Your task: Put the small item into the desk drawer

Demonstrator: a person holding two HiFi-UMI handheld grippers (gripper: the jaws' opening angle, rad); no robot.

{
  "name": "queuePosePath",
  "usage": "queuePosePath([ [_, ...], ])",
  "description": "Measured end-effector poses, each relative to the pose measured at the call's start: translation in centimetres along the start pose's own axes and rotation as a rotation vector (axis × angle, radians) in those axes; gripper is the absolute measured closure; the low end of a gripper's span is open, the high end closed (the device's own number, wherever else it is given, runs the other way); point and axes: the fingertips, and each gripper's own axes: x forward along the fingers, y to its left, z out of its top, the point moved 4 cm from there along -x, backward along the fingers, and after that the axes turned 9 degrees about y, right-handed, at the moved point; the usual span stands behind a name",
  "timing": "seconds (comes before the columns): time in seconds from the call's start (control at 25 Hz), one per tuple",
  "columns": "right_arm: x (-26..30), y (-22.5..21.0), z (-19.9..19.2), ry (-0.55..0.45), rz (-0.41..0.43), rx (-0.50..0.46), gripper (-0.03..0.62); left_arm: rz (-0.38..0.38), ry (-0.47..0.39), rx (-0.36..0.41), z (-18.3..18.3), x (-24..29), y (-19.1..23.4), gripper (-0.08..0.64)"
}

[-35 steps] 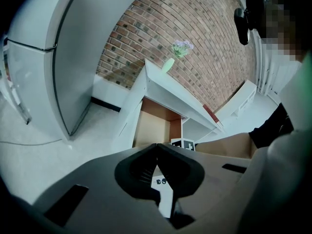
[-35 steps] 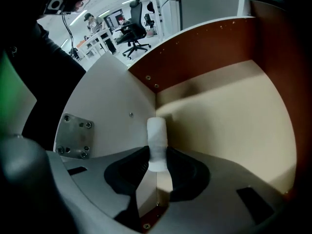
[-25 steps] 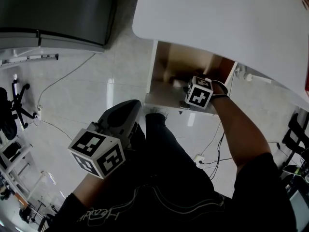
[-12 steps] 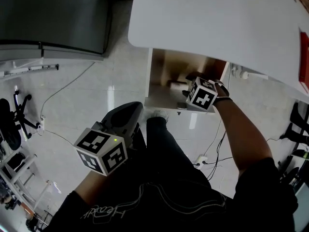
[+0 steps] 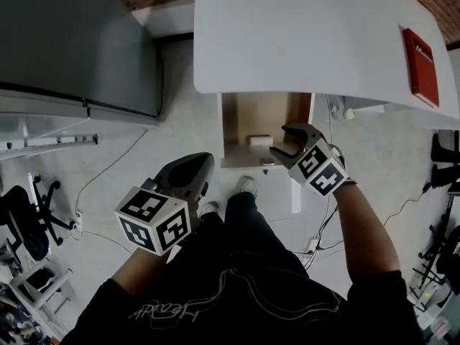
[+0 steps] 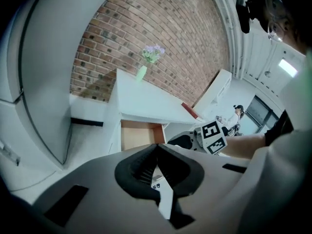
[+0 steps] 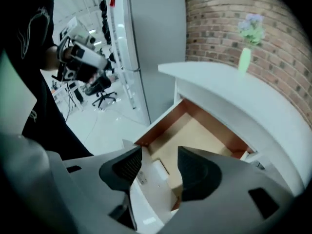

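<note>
The small white item (image 5: 259,141) lies flat on the wooden floor of the open desk drawer (image 5: 237,117), near its front. My right gripper (image 5: 282,144) hangs above the drawer's front right corner. Its jaws have just been opening and stand wide apart with nothing between them. In the right gripper view the small white item (image 7: 160,170) shows far below the right gripper (image 7: 162,167), inside the drawer (image 7: 200,130). My left gripper (image 5: 200,165) is shut and empty, held over the floor left of my leg. In the left gripper view the left gripper (image 6: 156,155) points towards the drawer (image 6: 136,135).
The white desk top (image 5: 302,34) overhangs the back of the drawer and bears a red book (image 5: 419,56) and a green vase of flowers (image 7: 245,57). A tall grey cabinet (image 5: 72,42) stands at the left. Cables (image 5: 320,239) and an office chair (image 5: 29,221) are on the floor.
My right gripper has lifted up out of the drawer and its jaws have spread apart, leaving the small item on the drawer floor. The left gripper has risen a little.
</note>
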Motion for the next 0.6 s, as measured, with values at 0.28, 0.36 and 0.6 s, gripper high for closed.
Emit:
queuePosePath([
  [0.28, -13.5, 7.1, 3.8, -0.335, -0.108, 0.246, 0.376, -0.099, 0.007, 0.192, 1.4, -5.5, -6.4, 0.538],
  [0.36, -16.7, 9.7, 4.9, -0.429, -0.092, 0.301, 0.376, -0.143, -0.007, 0.224, 1.8, -7.7, -8.3, 0.538],
  [0.6, -25.0, 15.5, 7.4, -0.612, -0.171, 0.360, 0.445, -0.246, -0.088, 0.335, 3.7, -14.1, -12.6, 0.538],
])
